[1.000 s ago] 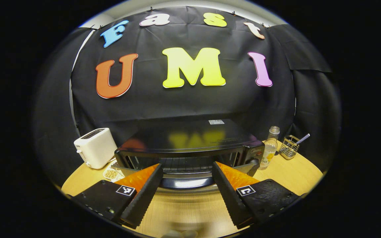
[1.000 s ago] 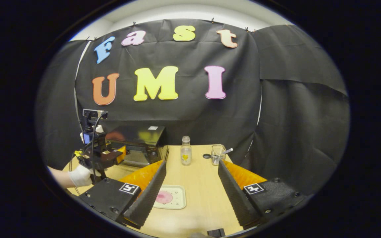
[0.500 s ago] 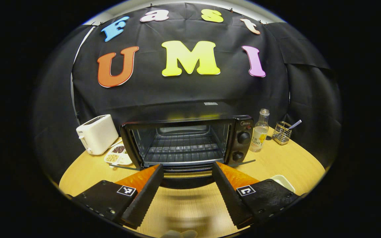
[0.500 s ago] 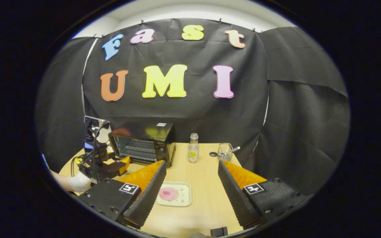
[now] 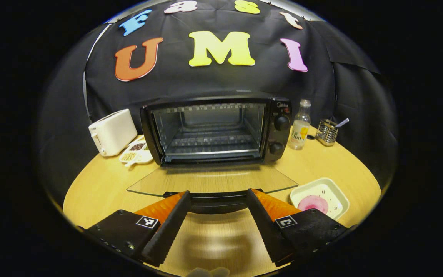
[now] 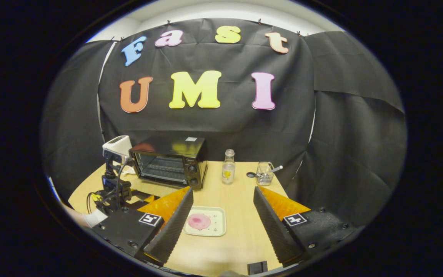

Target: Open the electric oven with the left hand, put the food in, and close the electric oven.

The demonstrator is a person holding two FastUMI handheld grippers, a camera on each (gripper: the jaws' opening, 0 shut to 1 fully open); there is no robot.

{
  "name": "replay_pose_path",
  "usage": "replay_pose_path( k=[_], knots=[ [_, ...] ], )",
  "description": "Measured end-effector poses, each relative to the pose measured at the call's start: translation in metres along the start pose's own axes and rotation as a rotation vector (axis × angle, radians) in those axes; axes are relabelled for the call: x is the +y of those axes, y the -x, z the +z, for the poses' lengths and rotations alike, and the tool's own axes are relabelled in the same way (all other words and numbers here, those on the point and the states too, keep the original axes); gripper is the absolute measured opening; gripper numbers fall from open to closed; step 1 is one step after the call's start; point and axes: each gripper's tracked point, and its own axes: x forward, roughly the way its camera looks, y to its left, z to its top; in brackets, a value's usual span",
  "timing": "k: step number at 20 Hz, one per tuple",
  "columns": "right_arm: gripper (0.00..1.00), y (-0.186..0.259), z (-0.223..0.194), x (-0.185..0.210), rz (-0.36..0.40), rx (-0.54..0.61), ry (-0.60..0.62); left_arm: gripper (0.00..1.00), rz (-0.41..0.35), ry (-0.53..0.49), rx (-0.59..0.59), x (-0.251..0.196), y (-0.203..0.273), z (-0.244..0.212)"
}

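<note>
The black electric oven (image 5: 214, 127) stands open at the back of the round wooden table, its wire rack bare. Its glass door (image 5: 214, 179) lies flat toward me. The door handle (image 5: 217, 204) runs across just beyond the tips of my left gripper (image 5: 217, 193), whose jaws stand wide apart and do not press on it. The pink food (image 5: 313, 202) lies in a white tray (image 5: 335, 190) at the front right. In the right gripper view my right gripper (image 6: 223, 190) hovers open over the table, with the tray (image 6: 215, 230) and food (image 6: 199, 221) ahead of its left finger and the oven (image 6: 171, 157) farther left.
A white toaster (image 5: 112, 130) and a small dish of beans (image 5: 135, 152) sit left of the oven. A clear bottle (image 5: 300, 125) and a wire holder (image 5: 327, 130) stand to its right. A gloved hand (image 6: 92, 217) holds the left gripper.
The oven door has swung from nearly upright down to flat. My left gripper has dropped and drawn back with the handle. The right gripper has barely shifted.
</note>
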Motion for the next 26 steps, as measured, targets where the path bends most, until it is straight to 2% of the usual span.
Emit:
replay_pose_path(
  k=[3,6,10,14,20,26],
  knots=[
    [1.0,0.005,-0.003,-0.005,-0.012,0.007,0.0,0.96,-0.001,0.017,0.022,0.0,-0.006,-0.017],
    [1.0,0.01,-0.011,-0.011,-0.024,0.021,-0.003,0.95,-0.003,0.025,0.093,-0.001,-0.012,-0.035],
    [1.0,0.013,-0.019,-0.017,-0.032,0.034,-0.006,0.95,-0.004,0.003,0.105,-0.002,-0.015,-0.04],
    [1.0,0.011,-0.025,-0.019,-0.027,0.042,-0.014,0.96,-0.003,0.027,0.123,-0.003,-0.015,-0.041],
    [1.0,-0.007,-0.033,-0.026,-0.005,0.051,-0.031,0.96,0.021,0.035,0.071,0.005,0.004,-0.027],
    [1.0,-0.059,-0.069,-0.032,0.072,0.144,-0.051,0.96,0.044,0.031,-0.046,0.014,0.067,0.015]
  ],
)
